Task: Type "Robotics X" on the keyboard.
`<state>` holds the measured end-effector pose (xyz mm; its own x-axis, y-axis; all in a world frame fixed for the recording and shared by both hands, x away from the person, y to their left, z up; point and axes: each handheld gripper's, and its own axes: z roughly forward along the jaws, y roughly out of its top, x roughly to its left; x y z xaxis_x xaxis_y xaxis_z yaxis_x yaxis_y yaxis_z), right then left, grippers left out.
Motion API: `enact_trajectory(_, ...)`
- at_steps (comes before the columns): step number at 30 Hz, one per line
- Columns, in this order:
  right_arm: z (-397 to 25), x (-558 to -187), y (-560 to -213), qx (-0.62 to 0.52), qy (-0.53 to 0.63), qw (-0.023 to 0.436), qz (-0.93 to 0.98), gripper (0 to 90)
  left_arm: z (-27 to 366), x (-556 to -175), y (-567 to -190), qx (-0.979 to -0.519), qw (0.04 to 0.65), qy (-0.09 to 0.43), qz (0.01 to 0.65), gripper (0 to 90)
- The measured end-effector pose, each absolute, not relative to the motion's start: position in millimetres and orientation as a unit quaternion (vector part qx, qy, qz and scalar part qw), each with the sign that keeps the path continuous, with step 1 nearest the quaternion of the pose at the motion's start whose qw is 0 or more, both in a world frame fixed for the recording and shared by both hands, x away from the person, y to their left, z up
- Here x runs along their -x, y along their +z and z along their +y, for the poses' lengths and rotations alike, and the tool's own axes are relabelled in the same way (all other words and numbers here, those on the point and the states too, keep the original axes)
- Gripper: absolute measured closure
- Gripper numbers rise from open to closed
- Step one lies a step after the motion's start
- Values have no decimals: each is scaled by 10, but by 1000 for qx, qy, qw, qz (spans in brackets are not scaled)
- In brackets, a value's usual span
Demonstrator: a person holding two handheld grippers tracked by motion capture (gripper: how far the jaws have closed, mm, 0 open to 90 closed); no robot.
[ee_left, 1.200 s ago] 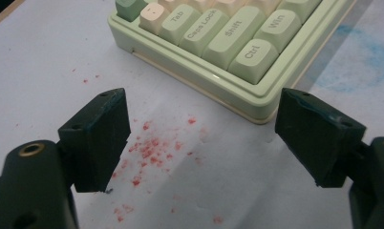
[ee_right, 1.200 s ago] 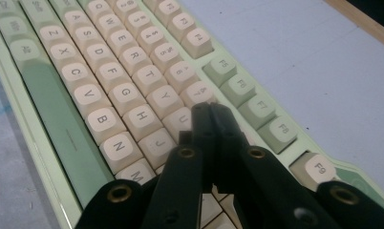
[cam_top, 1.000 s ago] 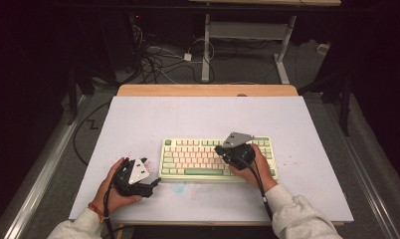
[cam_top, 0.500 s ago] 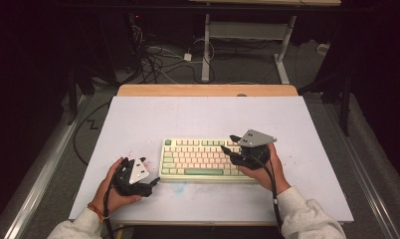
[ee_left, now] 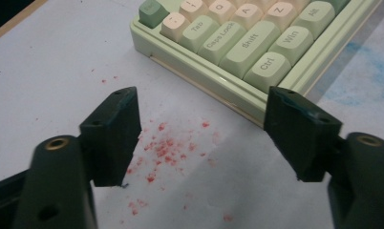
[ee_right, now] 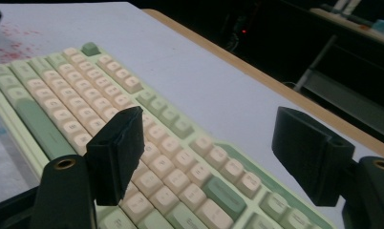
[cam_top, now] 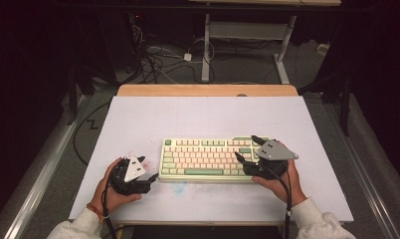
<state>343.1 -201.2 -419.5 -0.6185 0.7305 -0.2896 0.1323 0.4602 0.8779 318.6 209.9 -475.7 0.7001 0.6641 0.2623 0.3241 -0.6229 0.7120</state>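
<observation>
We look down on the white counter (cam_top: 208, 119), which carries the green and cream keyboard (cam_top: 208, 159) a little toward six o'clock of its middle, its long side running from nine to three. Our right tool (cam_top: 249, 149) sits over the keyboard's three o'clock end — its jaws stand wide apart above the keys, gripping nothing. Our left tool (cam_top: 150, 169) rests low just off the keyboard's nine o'clock end, jaws likewise spread and empty, one of them close by the Ctrl corner. Between those jaws, red specks (ee_left: 164, 148) dot the counter; a faint blue smudge (ee_left: 359, 86) lies at the keyboard's six o'clock edge.
</observation>
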Motion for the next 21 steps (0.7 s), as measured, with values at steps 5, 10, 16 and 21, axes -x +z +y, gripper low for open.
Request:
enact_trajectory(5,-2141,-3332,-4235,-286,436,351,778,261,2107,-3192,-4717,-865,334,244,284,479)
enact_trajectory(10,-2256,-3225,-4310,-290,426,347,784,260,2147,-3211,-4699,-871,345,208,283,679)
enact_trajectory(16,-2377,-3107,-4407,-305,422,333,786,258,2135,-3207,-4679,-877,347,193,271,822)
enact_trajectory(21,-2434,-3023,-4476,-307,405,337,792,257,2105,-3203,-4671,-882,347,181,263,872)
